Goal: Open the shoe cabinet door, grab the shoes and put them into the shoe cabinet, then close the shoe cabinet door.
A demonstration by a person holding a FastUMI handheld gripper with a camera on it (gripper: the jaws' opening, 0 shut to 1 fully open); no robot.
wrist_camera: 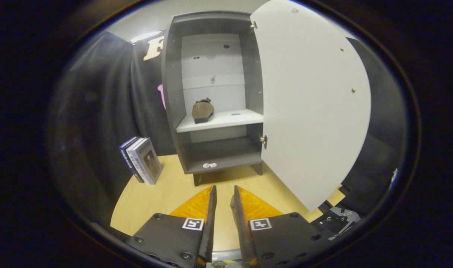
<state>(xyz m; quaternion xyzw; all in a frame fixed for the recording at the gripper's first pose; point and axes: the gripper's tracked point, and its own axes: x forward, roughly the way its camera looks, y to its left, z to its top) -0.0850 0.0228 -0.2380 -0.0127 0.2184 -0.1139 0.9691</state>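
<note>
Your shoe cabinet [215, 93] stands open, door [308, 104] swung toward 3 o'clock, a brown shoe [202, 110] on its shelf [226, 120]. Your gripper [223, 193] sits slightly parted, holding nothing.

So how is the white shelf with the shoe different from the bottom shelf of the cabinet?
The white shelf is pale and sits halfway up; the bottom shelf is dark grey and lowest. The white shelf carries a brown shoe; the bottom shelf has just a small white scrap. Both are in the open cabinet, beyond the gripper, whose fingers hold nothing.

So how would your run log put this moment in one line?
door: open | shoe: on shelf | tongs: empty, nearly closed | left: shut door
</note>
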